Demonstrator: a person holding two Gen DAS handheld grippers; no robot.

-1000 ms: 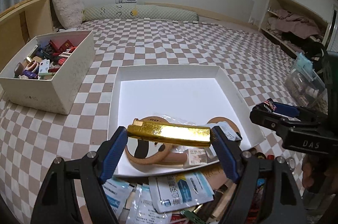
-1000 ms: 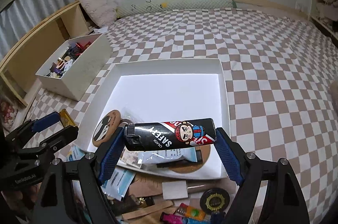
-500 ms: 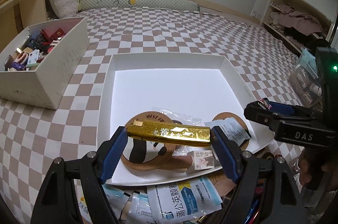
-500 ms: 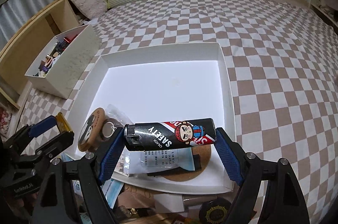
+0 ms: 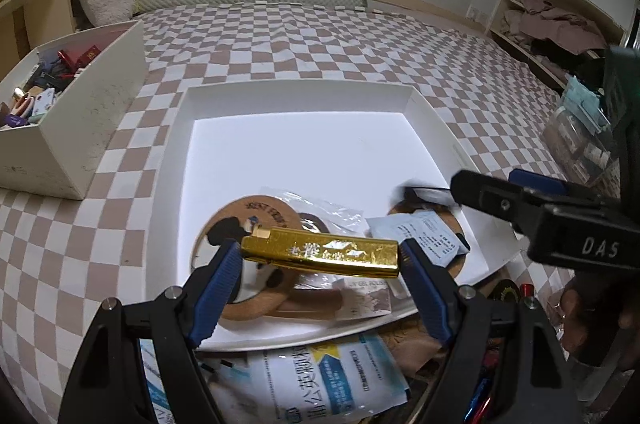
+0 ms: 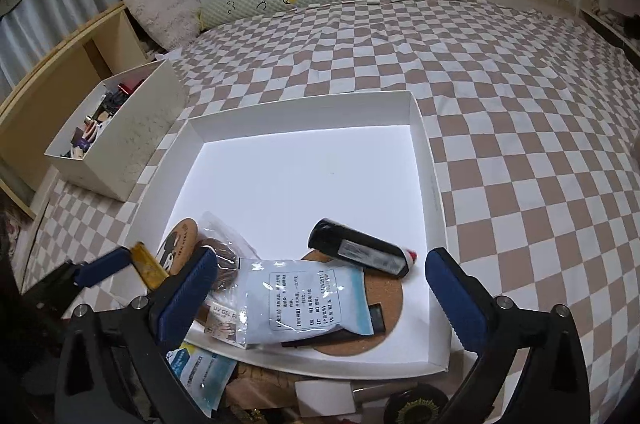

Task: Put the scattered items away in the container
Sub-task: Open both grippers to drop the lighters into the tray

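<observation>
My left gripper (image 5: 320,260) is shut on a gold bar-shaped item (image 5: 320,252) and holds it above the near part of the white tray (image 5: 296,95). My right gripper (image 6: 318,284) is open and empty above the tray's near edge; it also shows in the left wrist view (image 5: 520,191). A black lighter (image 6: 360,252) lies in the white tray (image 6: 420,127), partly on a cork coaster (image 6: 380,308). A blue-white sachet (image 6: 308,298) and a panda coaster (image 6: 180,244) lie in the tray too.
A cream box (image 5: 80,127) full of small items stands to the left on the checkered bedspread (image 6: 520,103). Sachets (image 5: 328,380) and other small items lie scattered in front of the tray. A clear container (image 5: 580,139) stands at the right.
My right gripper has opened and let go of the black lighter, which now lies in the tray. My left gripper has moved forward over the tray with the gold item.
</observation>
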